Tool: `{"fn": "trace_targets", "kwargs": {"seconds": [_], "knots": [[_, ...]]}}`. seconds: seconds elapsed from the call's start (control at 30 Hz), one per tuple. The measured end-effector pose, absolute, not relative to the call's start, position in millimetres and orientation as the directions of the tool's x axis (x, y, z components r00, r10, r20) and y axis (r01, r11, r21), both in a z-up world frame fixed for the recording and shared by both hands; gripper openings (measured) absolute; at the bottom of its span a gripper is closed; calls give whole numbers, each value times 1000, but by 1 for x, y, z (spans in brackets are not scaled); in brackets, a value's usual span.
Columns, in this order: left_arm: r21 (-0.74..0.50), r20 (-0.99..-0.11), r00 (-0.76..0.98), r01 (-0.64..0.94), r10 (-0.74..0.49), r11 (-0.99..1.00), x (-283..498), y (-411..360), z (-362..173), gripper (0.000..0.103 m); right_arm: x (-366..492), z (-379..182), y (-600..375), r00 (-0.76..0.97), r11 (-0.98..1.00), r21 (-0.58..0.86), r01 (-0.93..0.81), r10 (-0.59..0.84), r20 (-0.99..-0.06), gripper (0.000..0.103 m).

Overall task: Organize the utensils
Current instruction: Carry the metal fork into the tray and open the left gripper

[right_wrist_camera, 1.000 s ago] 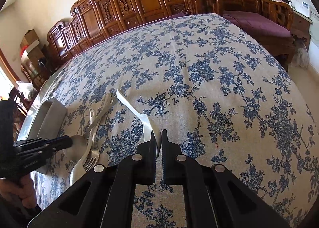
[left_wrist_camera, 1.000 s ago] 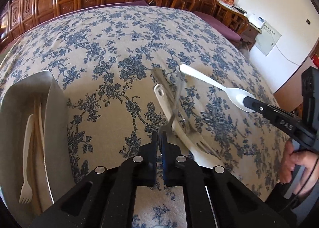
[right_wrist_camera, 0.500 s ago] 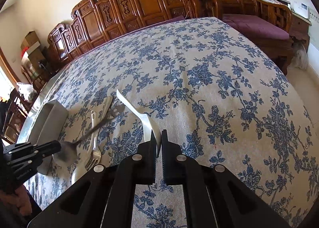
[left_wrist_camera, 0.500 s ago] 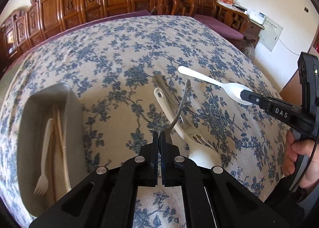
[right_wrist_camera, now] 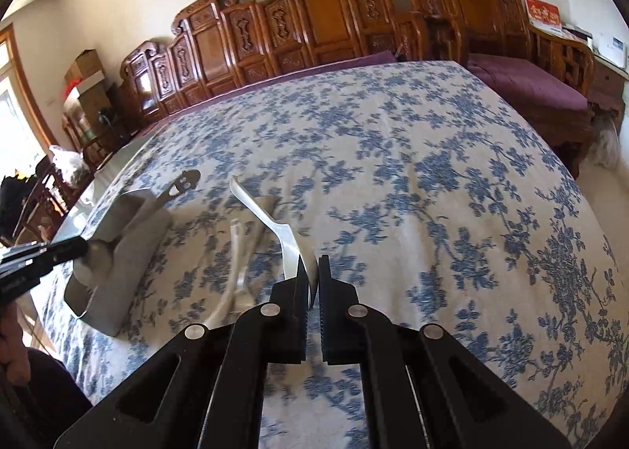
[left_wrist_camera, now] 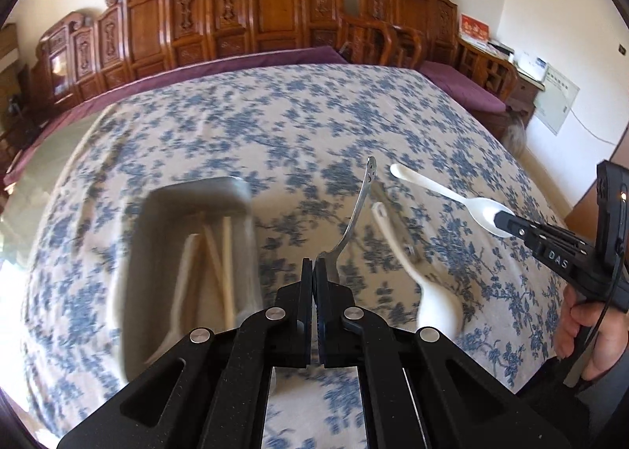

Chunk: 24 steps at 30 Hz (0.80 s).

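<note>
My left gripper (left_wrist_camera: 313, 272) is shut on the bowl end of a metal spoon (left_wrist_camera: 355, 209). The spoon's handle sticks up and away, clear of the cloth. A metal tray (left_wrist_camera: 196, 189) lies just left of it, holding a white fork (left_wrist_camera: 182, 276) and pale sticks. My right gripper (right_wrist_camera: 312, 272) is shut on the bowl of a white plastic spoon (right_wrist_camera: 267, 217), also lifted. In the right wrist view the left gripper (right_wrist_camera: 80, 246) and its metal spoon (right_wrist_camera: 173, 189) hang over the tray (right_wrist_camera: 129, 264). The right gripper (left_wrist_camera: 507, 221) shows at the right of the left wrist view.
A white utensil (left_wrist_camera: 397, 244) and a metal fork (left_wrist_camera: 393, 209) lie together on the blue-flowered tablecloth (right_wrist_camera: 432, 173) between the two grippers. Carved wooden chairs (left_wrist_camera: 271, 16) line the far side. A person's hand (left_wrist_camera: 589, 331) holds the right gripper's handle.
The left gripper lifted the metal spoon off the pile and carried it up and left toward the tray. The right gripper rose slightly with the white spoon.
</note>
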<state>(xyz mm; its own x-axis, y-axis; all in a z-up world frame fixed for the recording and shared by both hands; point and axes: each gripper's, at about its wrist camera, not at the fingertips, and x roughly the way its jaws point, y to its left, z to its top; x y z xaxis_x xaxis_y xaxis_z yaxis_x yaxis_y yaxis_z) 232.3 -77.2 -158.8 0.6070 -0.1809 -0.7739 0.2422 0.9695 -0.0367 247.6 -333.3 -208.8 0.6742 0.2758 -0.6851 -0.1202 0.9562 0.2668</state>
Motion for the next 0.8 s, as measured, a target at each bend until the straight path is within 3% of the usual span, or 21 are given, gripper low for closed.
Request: {"fn": "trace_targets", "kwargs": {"seconds": [0.33,0.8], "knots": [[-26,-750,651,148,-117,989,216,-21,-143,0,227,-185,-299,690,943,269,-194,326,-646,6],[-7,-787,616,14,-14,1000,221,33,-183,0,215,-188,-267,669,941,224,-255,338,-662,6]]}}
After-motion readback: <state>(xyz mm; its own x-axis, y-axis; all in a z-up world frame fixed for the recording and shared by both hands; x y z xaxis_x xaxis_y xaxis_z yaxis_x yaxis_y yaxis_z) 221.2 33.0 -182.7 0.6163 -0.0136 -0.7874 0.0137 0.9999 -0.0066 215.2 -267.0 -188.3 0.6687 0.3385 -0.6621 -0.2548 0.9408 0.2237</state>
